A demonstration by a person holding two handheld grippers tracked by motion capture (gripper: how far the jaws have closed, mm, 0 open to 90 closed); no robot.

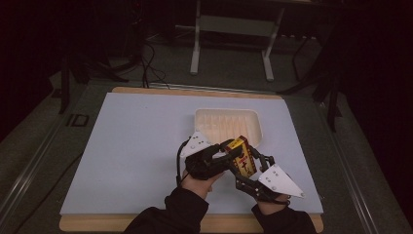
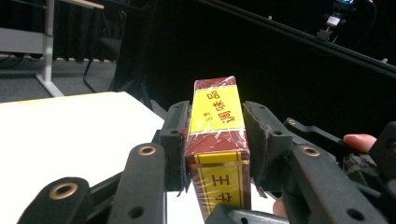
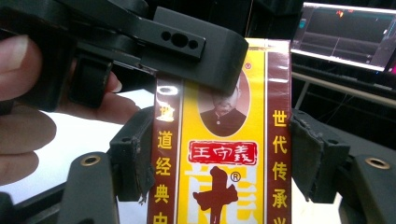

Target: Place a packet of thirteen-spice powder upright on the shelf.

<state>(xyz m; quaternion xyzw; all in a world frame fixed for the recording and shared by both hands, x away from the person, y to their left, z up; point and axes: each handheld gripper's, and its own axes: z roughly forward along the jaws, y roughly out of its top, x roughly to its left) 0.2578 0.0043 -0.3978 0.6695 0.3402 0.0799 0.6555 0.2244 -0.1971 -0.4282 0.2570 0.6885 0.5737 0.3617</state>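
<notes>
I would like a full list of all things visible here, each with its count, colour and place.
box: one, yellow and dark red, wrapped in clear film, held above the board between both grippers.
tray: one, white, ribbed inside, on the board behind the grippers.
board: one, white, lying on the table.
table: one, light wood, edges showing around the board.
frame: one, grey metal, on the floor beyond the table.
left gripper: one, black, jaws pressed on the narrow sides of the box.
right gripper: one, black, jaws pressed on the box edges.
</notes>
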